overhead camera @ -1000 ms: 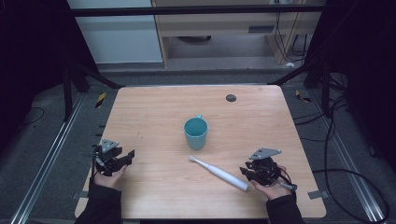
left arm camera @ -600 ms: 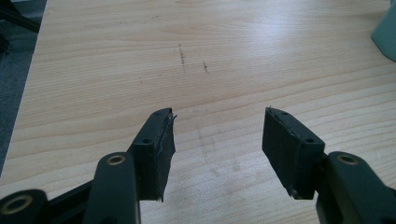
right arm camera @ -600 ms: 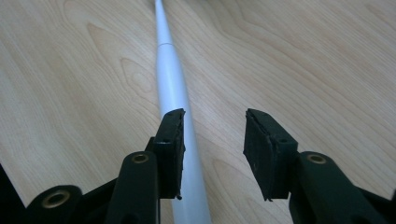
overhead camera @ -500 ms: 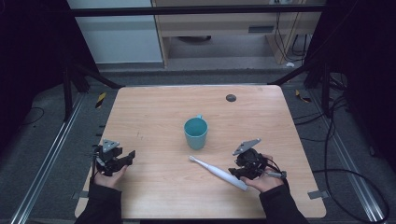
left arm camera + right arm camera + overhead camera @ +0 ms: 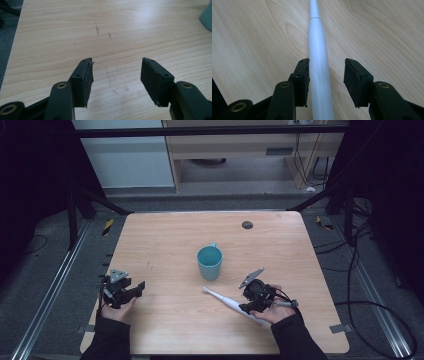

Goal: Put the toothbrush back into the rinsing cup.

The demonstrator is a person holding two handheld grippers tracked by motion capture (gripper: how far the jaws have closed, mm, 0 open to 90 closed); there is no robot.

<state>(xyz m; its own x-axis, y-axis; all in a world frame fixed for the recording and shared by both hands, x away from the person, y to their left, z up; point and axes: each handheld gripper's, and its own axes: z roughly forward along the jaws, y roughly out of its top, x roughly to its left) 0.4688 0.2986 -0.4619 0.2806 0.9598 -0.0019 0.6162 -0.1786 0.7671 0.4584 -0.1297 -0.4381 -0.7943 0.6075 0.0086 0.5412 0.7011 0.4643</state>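
Right gripper view looks down the long, smooth white plastic electric toothbrush (image 5: 319,82), lying flat on the pale wood-grain table (image 5: 387,32) between the right gripper (image 5: 326,75)'s spread jaws, which have just been opening; one pad is just beside the handle, the other stands clear, so the pickup is judged not yet done. In the high view the toothbrush (image 5: 225,301) lies toward the table's near right edge, its head pointing toward the matte teal cup (image 5: 209,262) at mid-table, while the left gripper (image 5: 131,290) rests near the near left corner, jaws spread on nothing.
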